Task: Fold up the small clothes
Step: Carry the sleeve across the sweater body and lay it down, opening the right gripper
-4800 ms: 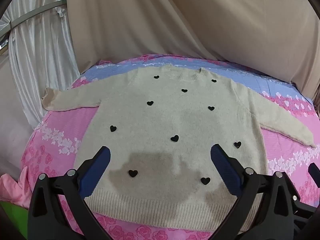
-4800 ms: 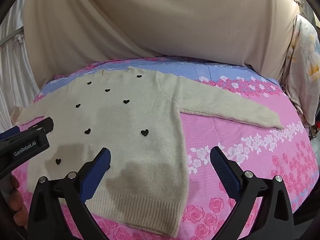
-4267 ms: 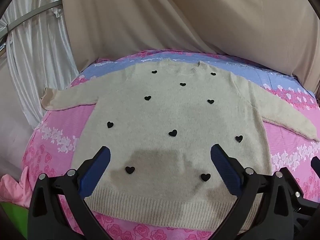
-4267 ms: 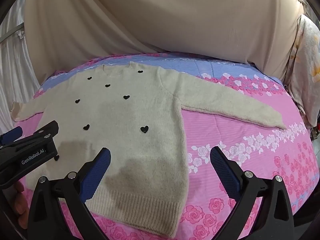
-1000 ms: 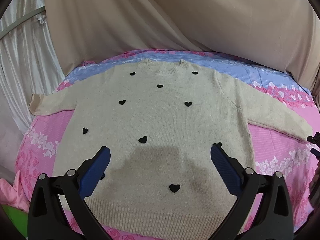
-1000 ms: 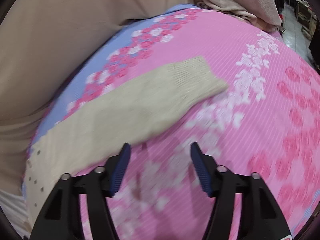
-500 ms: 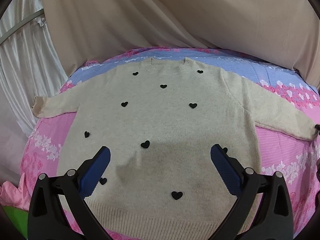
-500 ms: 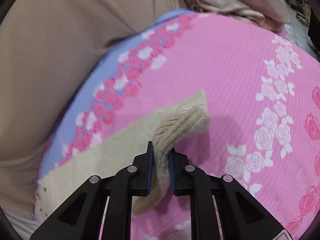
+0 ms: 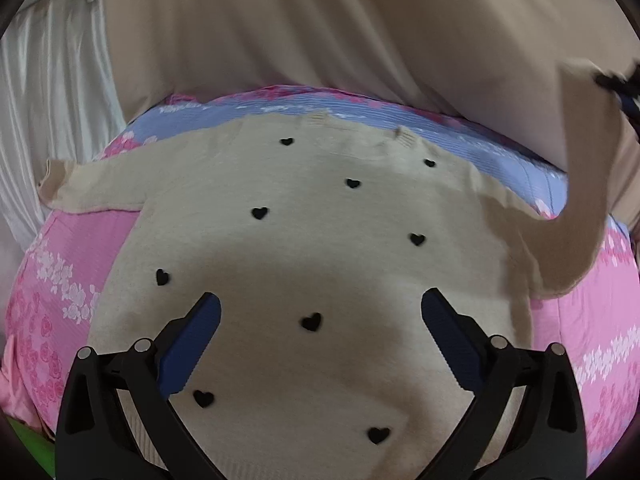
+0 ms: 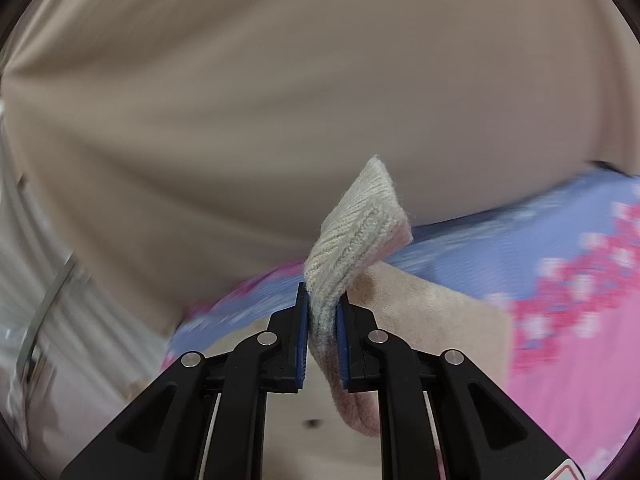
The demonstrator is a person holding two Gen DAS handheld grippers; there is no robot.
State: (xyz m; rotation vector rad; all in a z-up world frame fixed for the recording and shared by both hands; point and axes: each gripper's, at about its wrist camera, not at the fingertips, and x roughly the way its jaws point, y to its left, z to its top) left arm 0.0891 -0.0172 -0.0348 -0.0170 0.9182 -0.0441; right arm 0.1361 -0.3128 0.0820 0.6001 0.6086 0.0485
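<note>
A beige knit sweater (image 9: 320, 248) with black hearts lies flat, front up, on the pink and blue floral bedsheet (image 9: 68, 280). My left gripper (image 9: 320, 312) is open and empty, hovering over the sweater's lower middle. My right gripper (image 10: 322, 308) is shut on the ribbed cuff (image 10: 356, 232) of the sweater's right sleeve. In the left wrist view that sleeve (image 9: 584, 208) hangs lifted in the air at the right, up to the right gripper (image 9: 616, 80) at the frame edge. The left sleeve (image 9: 92, 188) lies stretched out flat.
A beige curtain (image 9: 320, 32) hangs behind the bed, with a white curtain (image 9: 52, 92) at the left. A pink cloth (image 9: 16, 396) and something green (image 9: 28, 448) lie at the bed's near left corner.
My right gripper went to the right sleeve's cuff, shut on it, and has lifted it up and inward over the sweater. My left gripper moved closer over the sweater's body.
</note>
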